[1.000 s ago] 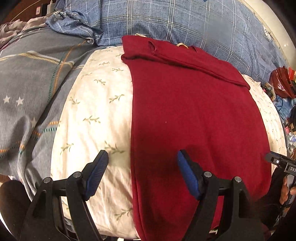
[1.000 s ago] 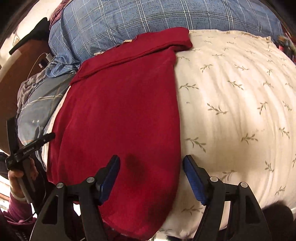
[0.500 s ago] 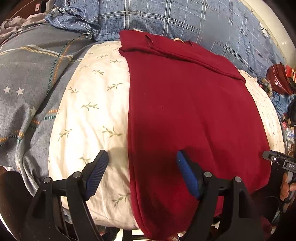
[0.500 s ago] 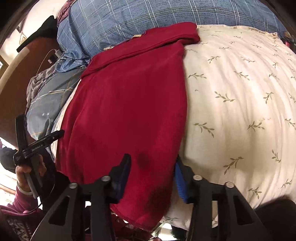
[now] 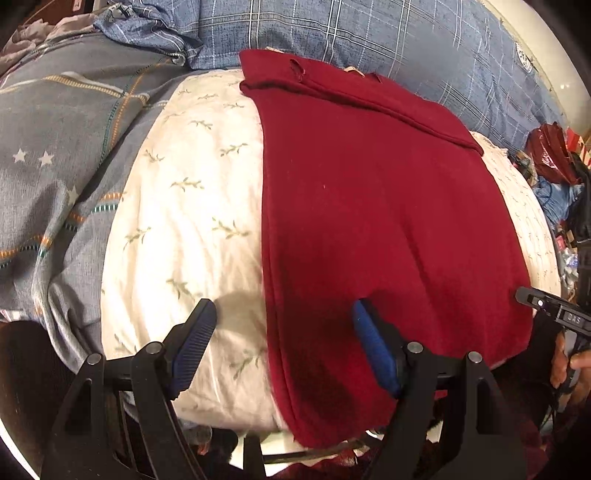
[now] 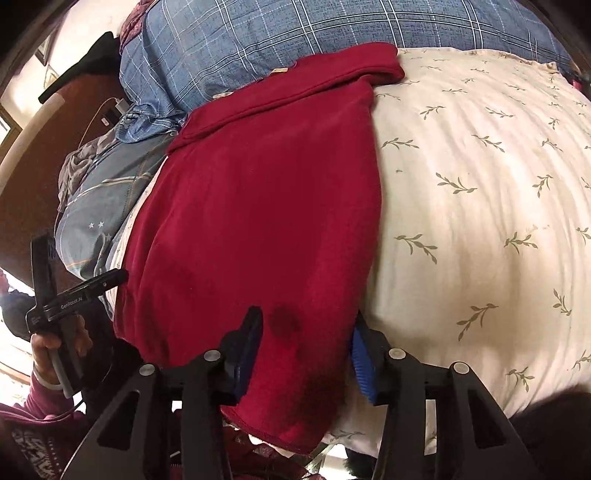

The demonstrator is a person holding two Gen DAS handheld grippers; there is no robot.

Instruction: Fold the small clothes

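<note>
Right wrist: right gripper (image 6: 304,350) part-closed, straddling red garment (image 6: 258,206) corner, unpinched.

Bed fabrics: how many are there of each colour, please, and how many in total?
Red: 1, the garment
Cream with leaf print: 1, the pillow
Blue plaid: 1, the bedding
Grey with stars: 1, the quilt
Total: 4

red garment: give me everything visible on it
The red garment is dark red, soft fleece-like cloth, lying flat in a long strip on the cream leaf-print quilt, far end folded over against the blue plaid pillow. Darker blotches mark its near hem. The right gripper straddles its near corner; the left gripper straddles its other edge, open.
</note>
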